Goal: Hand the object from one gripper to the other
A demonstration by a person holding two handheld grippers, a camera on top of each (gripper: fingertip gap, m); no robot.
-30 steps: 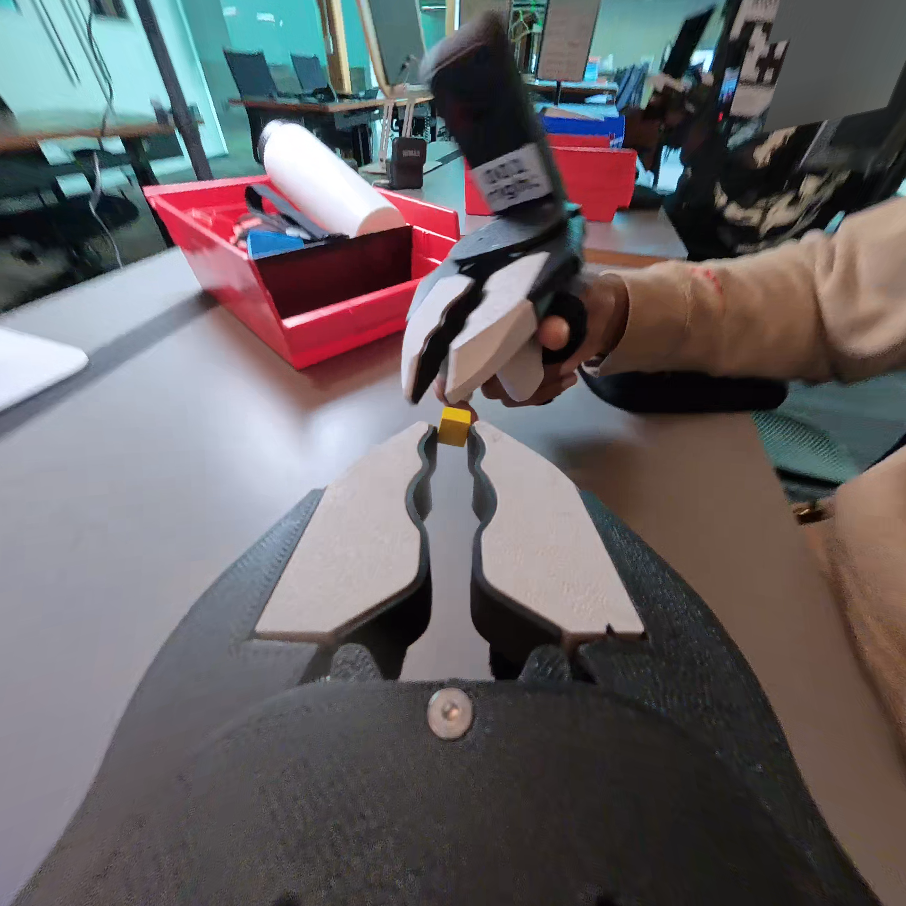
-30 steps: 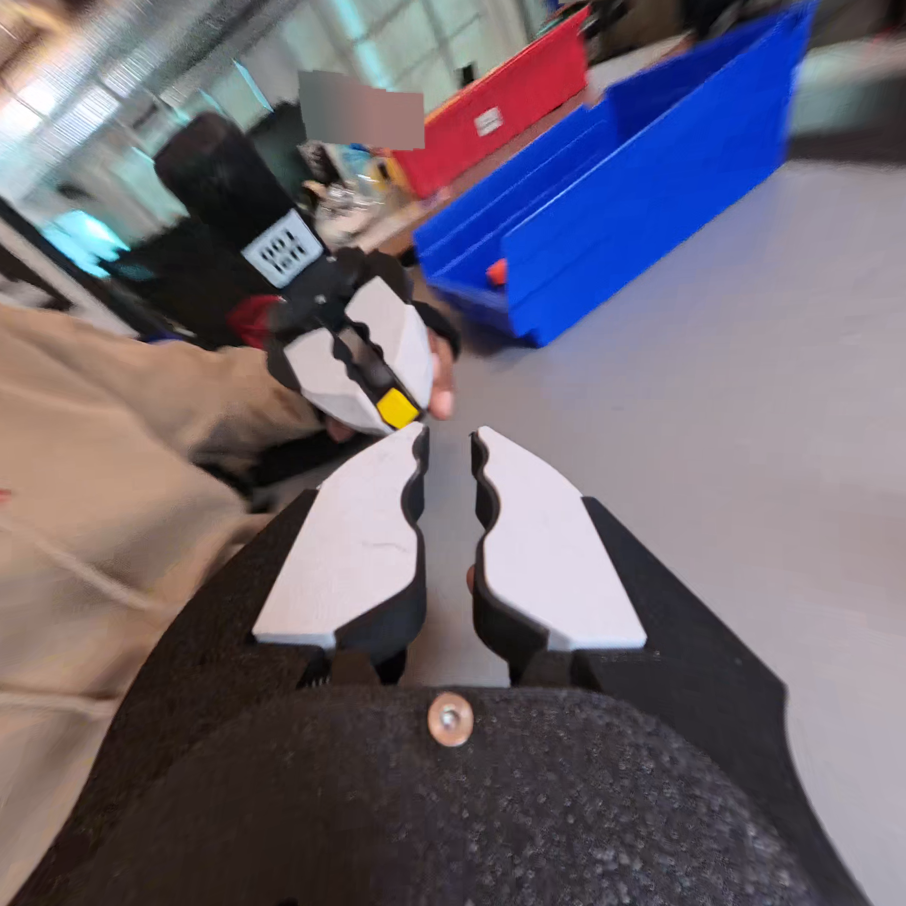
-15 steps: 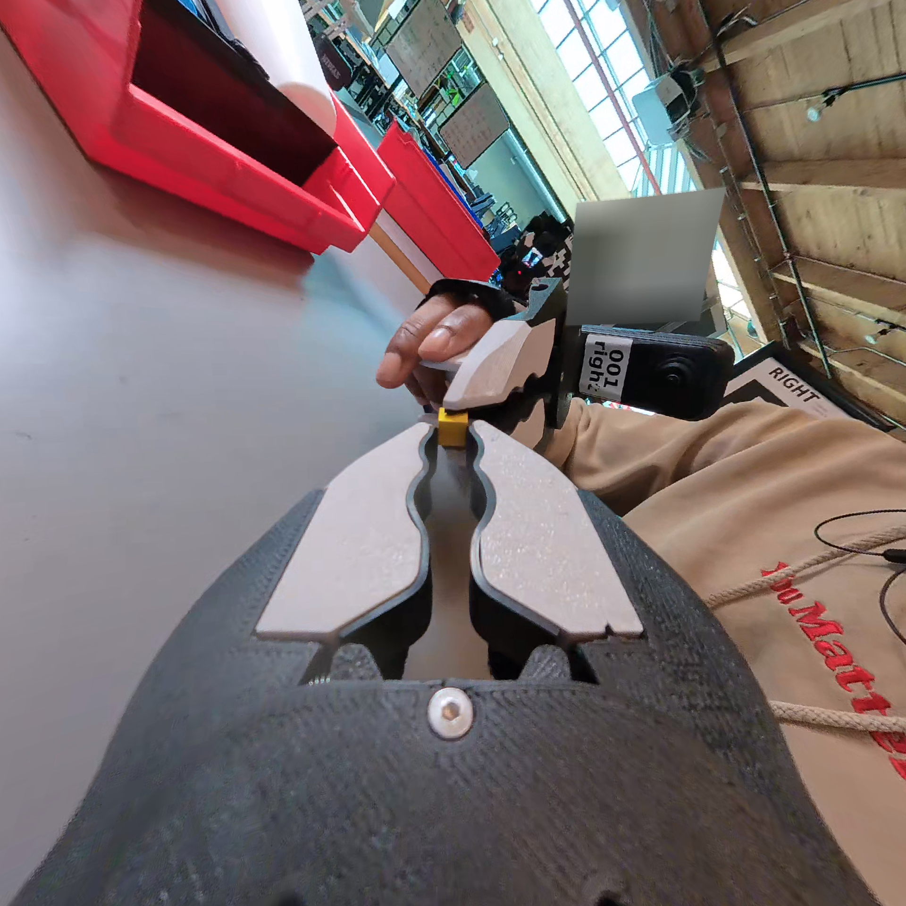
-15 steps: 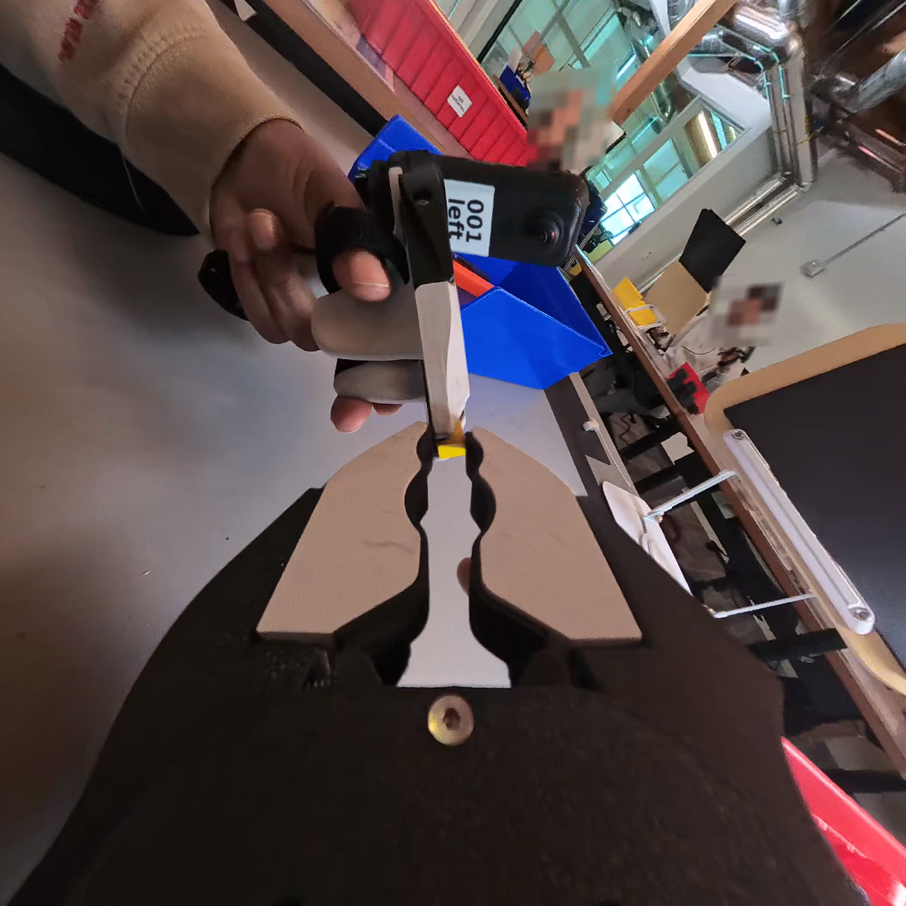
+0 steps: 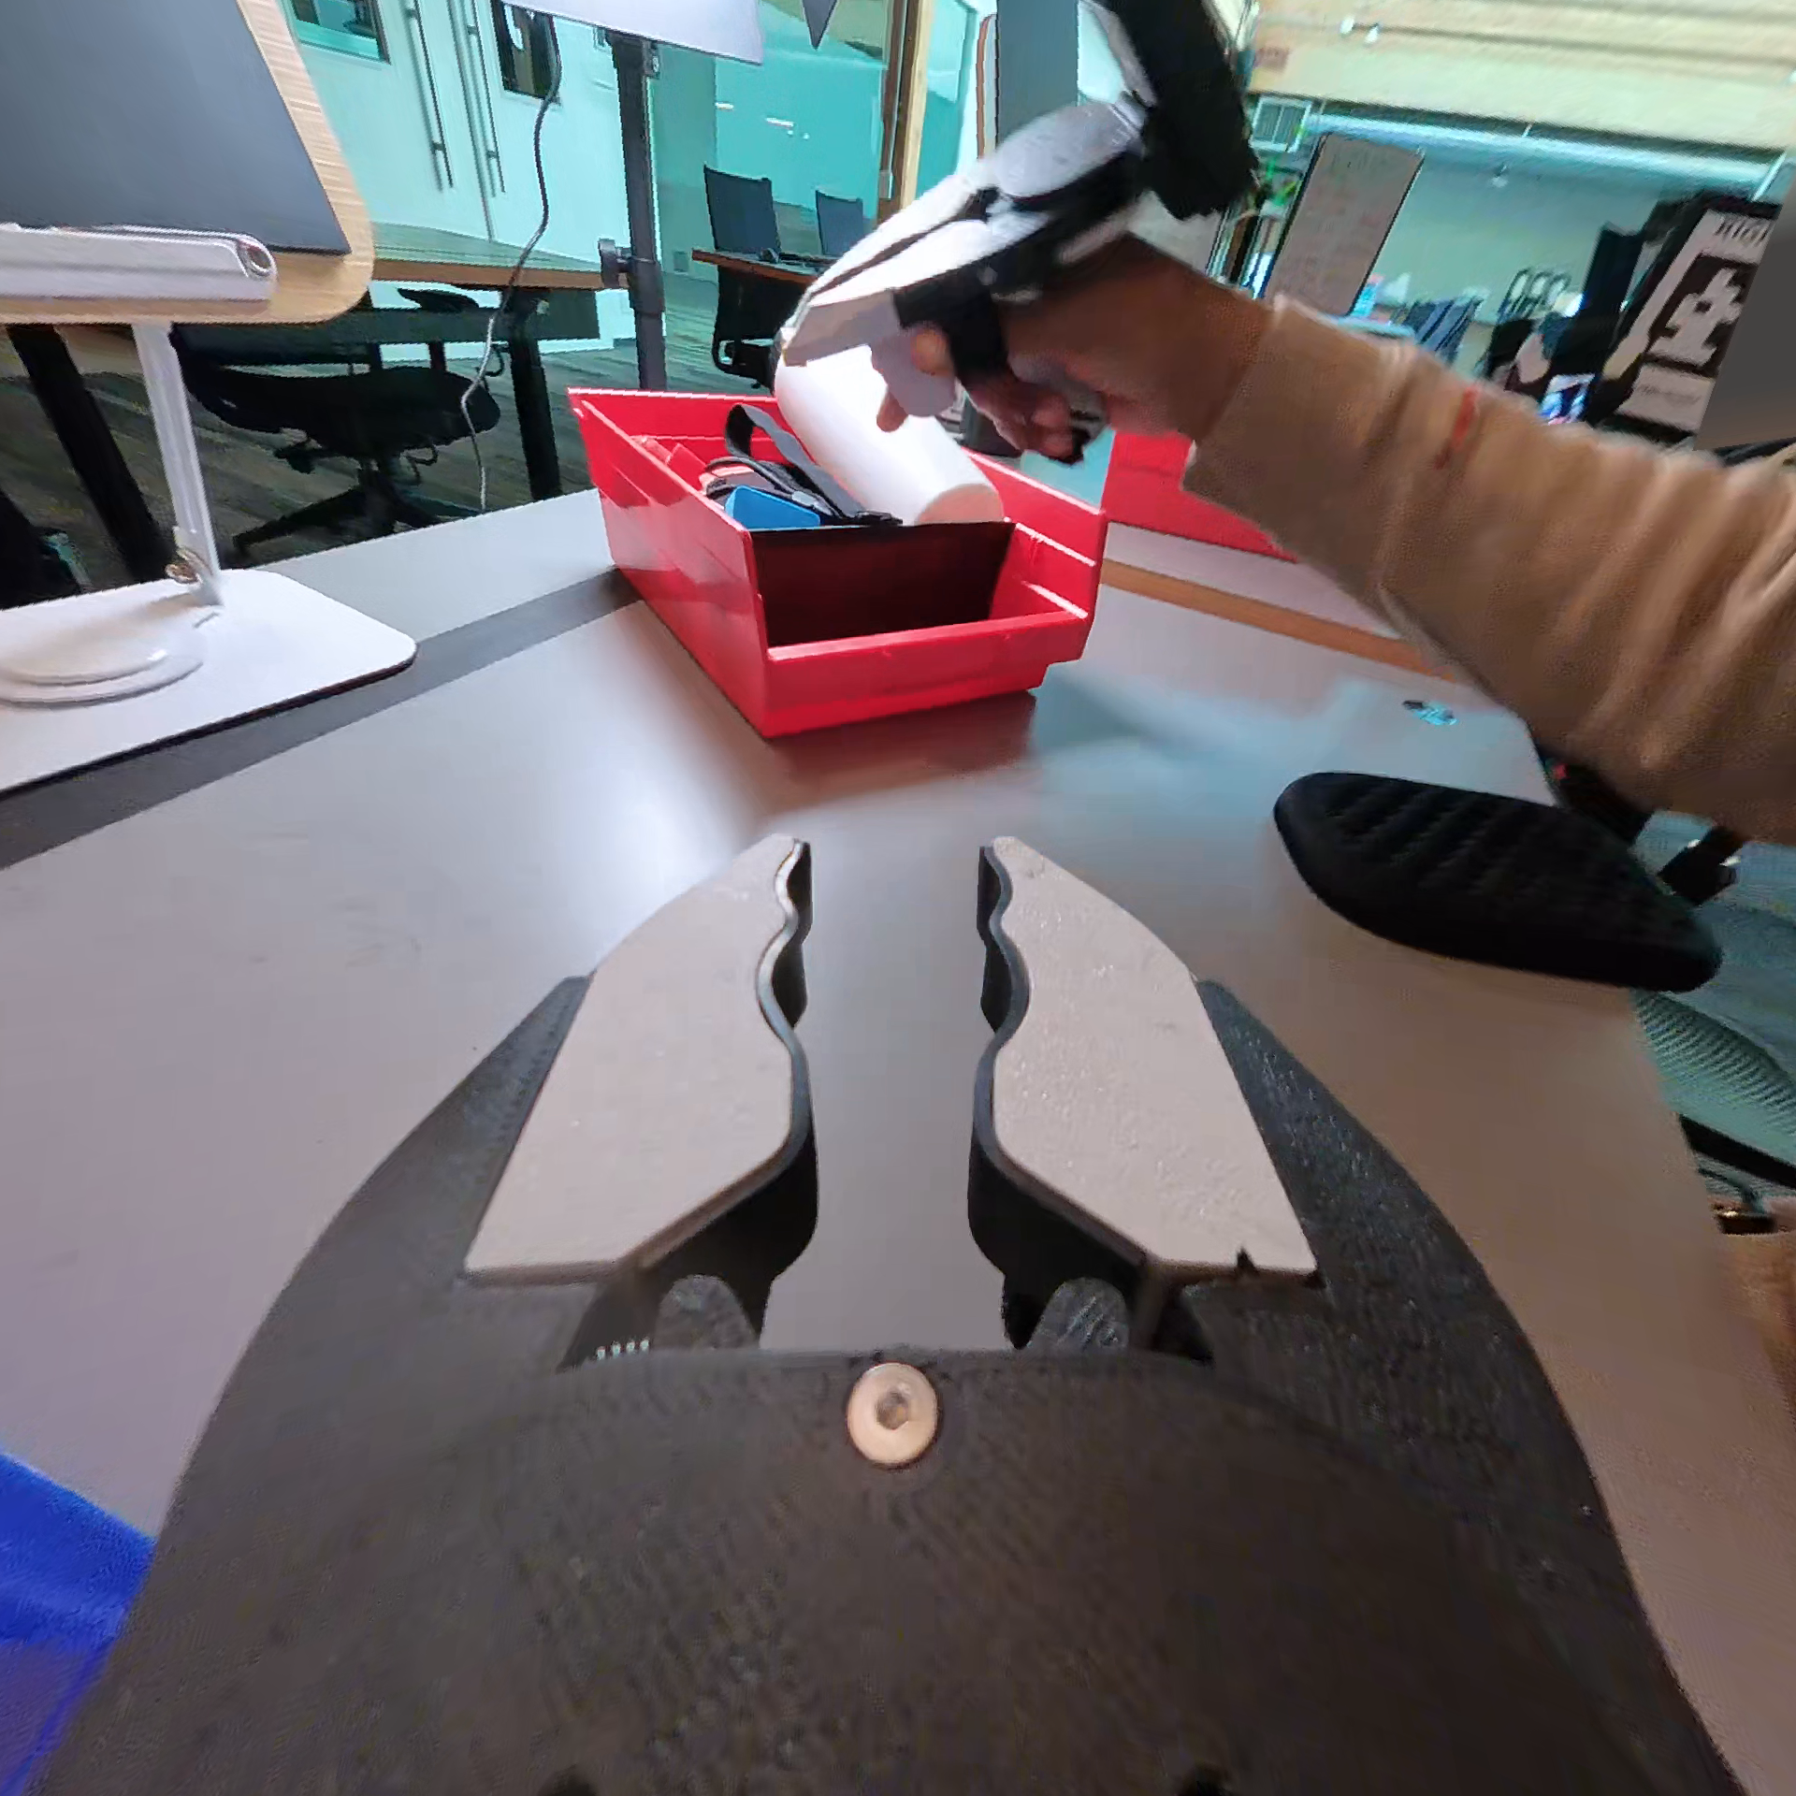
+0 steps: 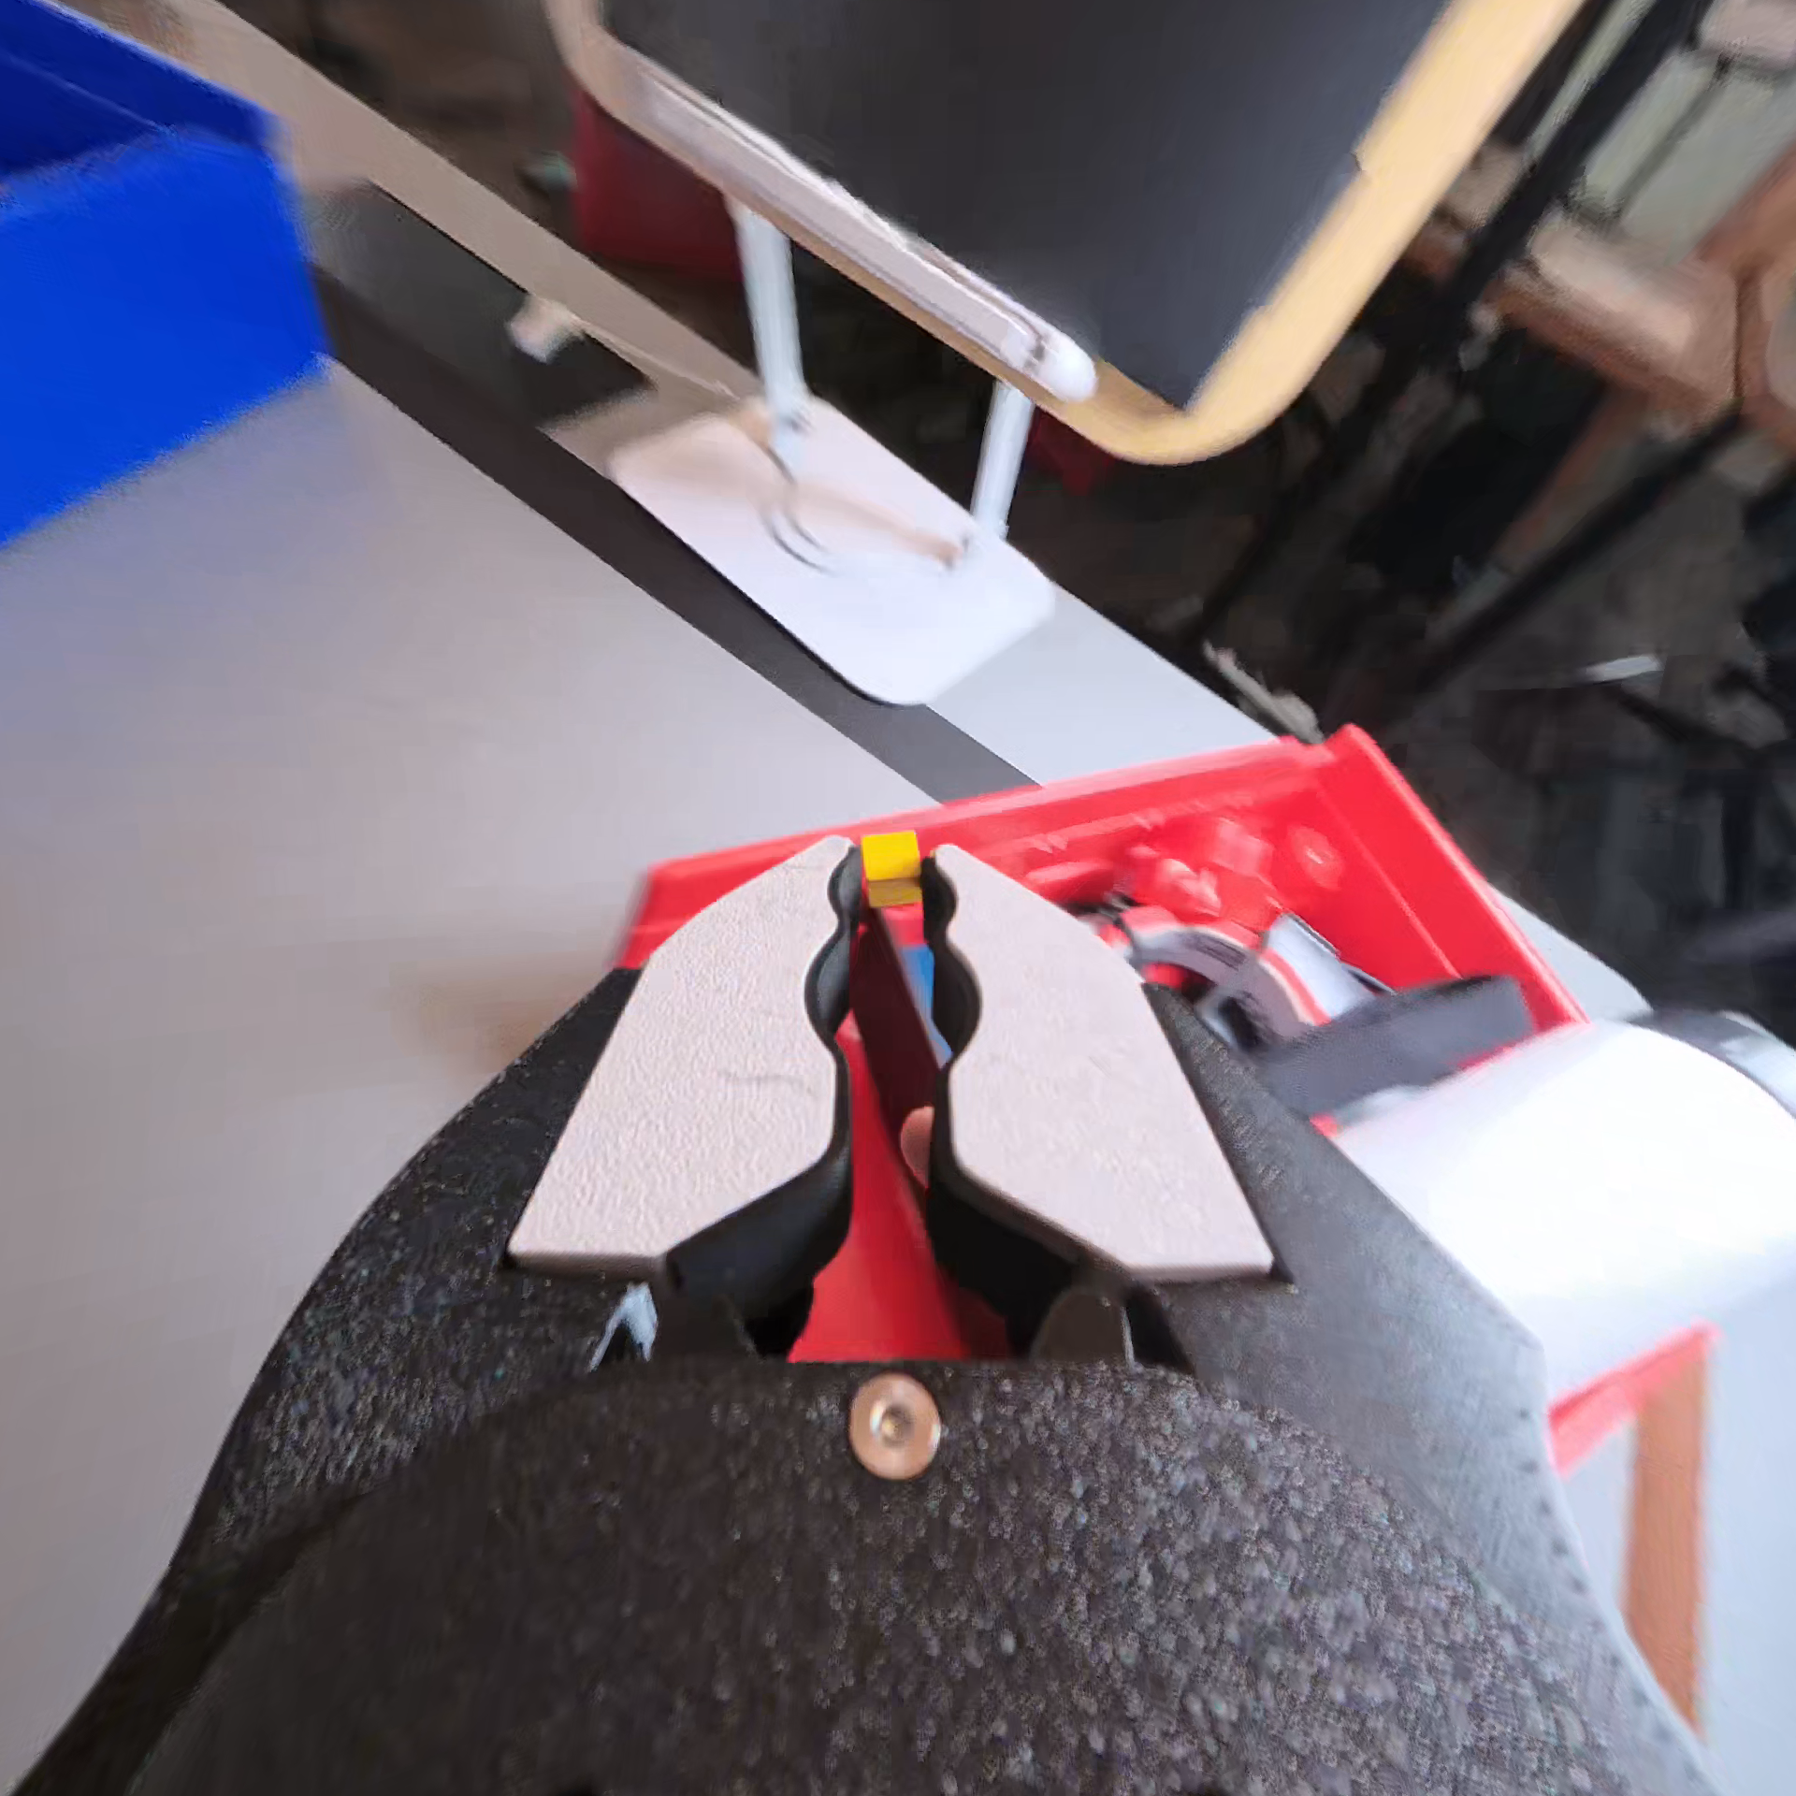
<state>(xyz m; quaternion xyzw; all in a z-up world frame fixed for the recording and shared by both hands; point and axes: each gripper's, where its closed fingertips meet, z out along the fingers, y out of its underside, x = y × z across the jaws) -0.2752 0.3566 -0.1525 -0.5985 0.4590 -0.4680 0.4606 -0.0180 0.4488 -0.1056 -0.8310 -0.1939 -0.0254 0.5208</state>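
Note:
A small yellow cube (image 6: 890, 865) sits pinched between the tips of my right gripper (image 6: 890, 875), which is shut on it and hangs above the red bin (image 6: 1361, 816). My left gripper (image 5: 892, 865) is open and empty, low over the grey table (image 5: 292, 923). In the left wrist view the right gripper (image 5: 807, 340) is held high above the red bin (image 5: 875, 671) by a hand in a tan sleeve; the cube is hidden in that view.
The red bin holds a white bottle (image 5: 875, 447), a black strap and a blue item. A white stand base (image 5: 146, 661) with a board sits at the left. A blue bin (image 6: 126, 292) stands at the left of the right wrist view. A black chair armrest (image 5: 1477, 875) lies at the right. The tips of one gripper are about 30 cm away from the tips of the other.
The cube has passed from my left gripper to my right one. The left jaws opened and drew back low over the table; the right gripper closed on the cube and moved over the red bin.

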